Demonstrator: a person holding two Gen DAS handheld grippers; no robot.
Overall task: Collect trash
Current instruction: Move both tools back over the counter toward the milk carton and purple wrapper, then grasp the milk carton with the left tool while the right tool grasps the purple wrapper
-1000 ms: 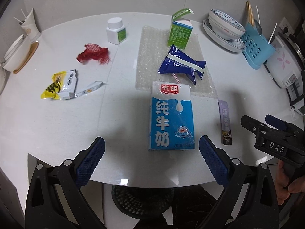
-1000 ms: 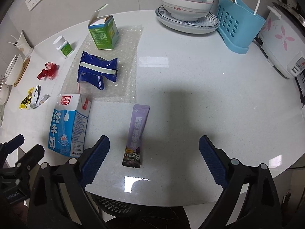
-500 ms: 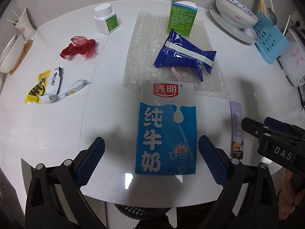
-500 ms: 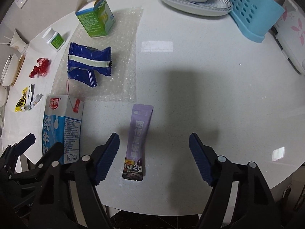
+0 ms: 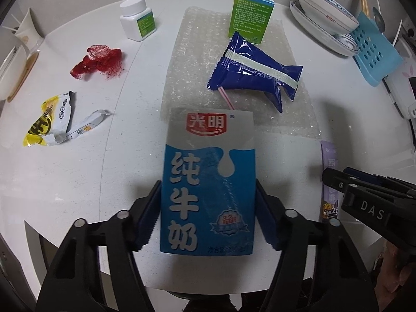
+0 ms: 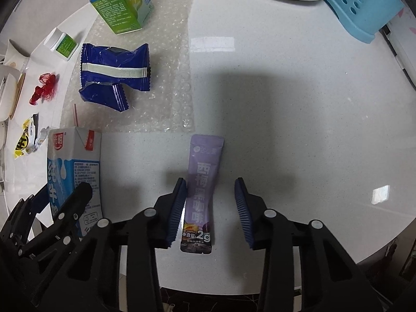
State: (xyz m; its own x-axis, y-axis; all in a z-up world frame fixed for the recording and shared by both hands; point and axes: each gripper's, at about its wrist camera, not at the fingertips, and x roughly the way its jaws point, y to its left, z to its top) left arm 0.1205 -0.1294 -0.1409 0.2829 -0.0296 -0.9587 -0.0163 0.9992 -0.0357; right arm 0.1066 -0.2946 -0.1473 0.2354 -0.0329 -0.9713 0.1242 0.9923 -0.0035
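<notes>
A blue and white milk carton (image 5: 208,182) stands near the table's front edge, also in the right wrist view (image 6: 74,171). My left gripper (image 5: 208,213) is shut on its two sides. A purple coffee sachet (image 6: 202,189) lies flat on the table, also in the left wrist view (image 5: 330,182). My right gripper (image 6: 210,208) is open and straddles the sachet, the left pad close beside it, the right pad apart. A blue snack wrapper (image 5: 254,70), a green box (image 5: 251,17), red netting (image 5: 98,62) and a yellow wrapper (image 5: 52,122) lie farther back.
Bubble wrap (image 5: 234,78) lies under the blue wrapper and green box. A white pill bottle (image 5: 137,18) stands at the back. Bowl on plates (image 5: 327,23) and a blue cutlery rack (image 5: 377,52) sit at the right. The round table's edge (image 6: 260,286) is just below my grippers.
Both grippers moved forward and down. My left gripper closed on the milk carton. My right gripper narrowed around the purple sachet.
</notes>
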